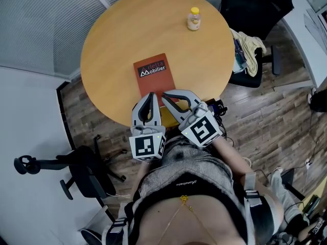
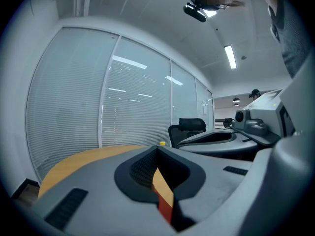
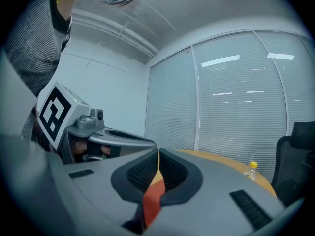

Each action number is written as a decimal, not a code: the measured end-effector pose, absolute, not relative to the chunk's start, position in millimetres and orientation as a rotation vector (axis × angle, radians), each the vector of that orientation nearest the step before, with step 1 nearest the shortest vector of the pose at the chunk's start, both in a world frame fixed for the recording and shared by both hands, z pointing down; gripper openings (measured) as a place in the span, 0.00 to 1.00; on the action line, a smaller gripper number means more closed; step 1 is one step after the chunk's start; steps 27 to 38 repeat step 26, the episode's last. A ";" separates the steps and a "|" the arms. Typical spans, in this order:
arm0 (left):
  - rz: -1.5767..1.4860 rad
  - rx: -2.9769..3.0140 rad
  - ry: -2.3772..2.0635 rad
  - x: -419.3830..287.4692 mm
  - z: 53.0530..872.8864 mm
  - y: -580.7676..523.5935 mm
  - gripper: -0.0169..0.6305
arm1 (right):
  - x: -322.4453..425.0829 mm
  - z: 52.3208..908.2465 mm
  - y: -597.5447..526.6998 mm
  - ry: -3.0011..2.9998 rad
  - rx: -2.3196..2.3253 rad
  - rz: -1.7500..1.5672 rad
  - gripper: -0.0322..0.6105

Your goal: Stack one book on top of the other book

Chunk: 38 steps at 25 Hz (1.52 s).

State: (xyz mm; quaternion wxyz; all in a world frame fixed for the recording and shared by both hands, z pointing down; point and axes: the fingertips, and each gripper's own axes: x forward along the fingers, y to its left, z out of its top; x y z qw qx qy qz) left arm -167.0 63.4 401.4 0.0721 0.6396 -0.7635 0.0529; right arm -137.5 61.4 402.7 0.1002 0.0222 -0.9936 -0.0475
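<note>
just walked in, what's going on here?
A person holds a gripper in each hand at the near edge of the round table. The left gripper and right gripper both have jaws shut, apparently empty, tips over the near end of the red book. A yellow edge, maybe the second book, shows between them; whether the red book lies on it I cannot tell. A bottle stands at the far side.

Hand-held gripper (image 2: pixel 157 149) jaws together, table (image 2: pixel 74 163) beyond
</note>
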 end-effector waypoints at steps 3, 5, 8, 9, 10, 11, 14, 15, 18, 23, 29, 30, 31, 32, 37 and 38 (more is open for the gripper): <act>0.145 1.914 -2.289 -168.4 401.8 62.5 0.06 | -139.6 404.4 62.7 -2.932 0.056 -0.144 0.09; 0.144 1.907 -2.294 -170.0 403.3 62.9 0.06 | -141.2 405.0 63.0 -2.932 0.053 -0.138 0.09; 0.146 1.902 -2.287 -171.0 405.8 63.3 0.06 | -142.5 405.5 63.0 -2.941 0.061 -0.108 0.09; 0.147 1.900 -2.283 -171.2 406.6 63.3 0.06 | -142.8 405.7 62.9 -2.938 0.058 -0.116 0.09; 0.148 1.899 -2.281 -171.3 407.2 63.2 0.06 | -142.9 406.1 62.7 -2.933 0.054 -0.129 0.09; 0.149 1.899 -2.279 -171.2 407.7 63.1 0.06 | -143.0 406.4 62.3 -2.932 0.055 -0.129 0.09; 0.161 1.906 -2.280 -169.3 407.5 62.4 0.06 | -143.0 406.2 61.1 -2.949 0.088 -0.061 0.09; 0.164 1.912 -2.282 -168.5 406.4 62.2 0.06 | -142.9 406.0 61.0 -2.949 0.090 -0.062 0.09; 0.165 1.926 -2.275 -165.3 404.1 62.2 0.06 | -141.4 406.3 61.8 -2.926 0.071 -0.123 0.09; 0.152 1.916 -2.268 -164.0 405.6 63.5 0.06 | -139.9 406.5 62.3 -2.939 0.094 -0.070 0.09; 0.152 1.912 -2.265 -163.1 409.8 65.7 0.06 | -139.3 406.9 63.6 -2.948 0.105 -0.035 0.09; 0.152 1.912 -2.265 -163.1 409.8 65.7 0.06 | -139.3 406.9 63.6 -2.948 0.105 -0.035 0.09; 0.152 1.912 -2.265 -163.1 409.8 65.7 0.06 | -139.3 406.9 63.6 -2.948 0.105 -0.035 0.09; 0.152 1.912 -2.265 -163.1 409.8 65.7 0.06 | -139.3 406.9 63.6 -2.948 0.105 -0.035 0.09; 0.152 1.912 -2.265 -163.1 409.8 65.7 0.06 | -139.3 406.9 63.6 -2.948 0.105 -0.035 0.09; 0.152 1.912 -2.265 -163.1 409.8 65.7 0.06 | -139.3 406.9 63.6 -2.948 0.105 -0.035 0.09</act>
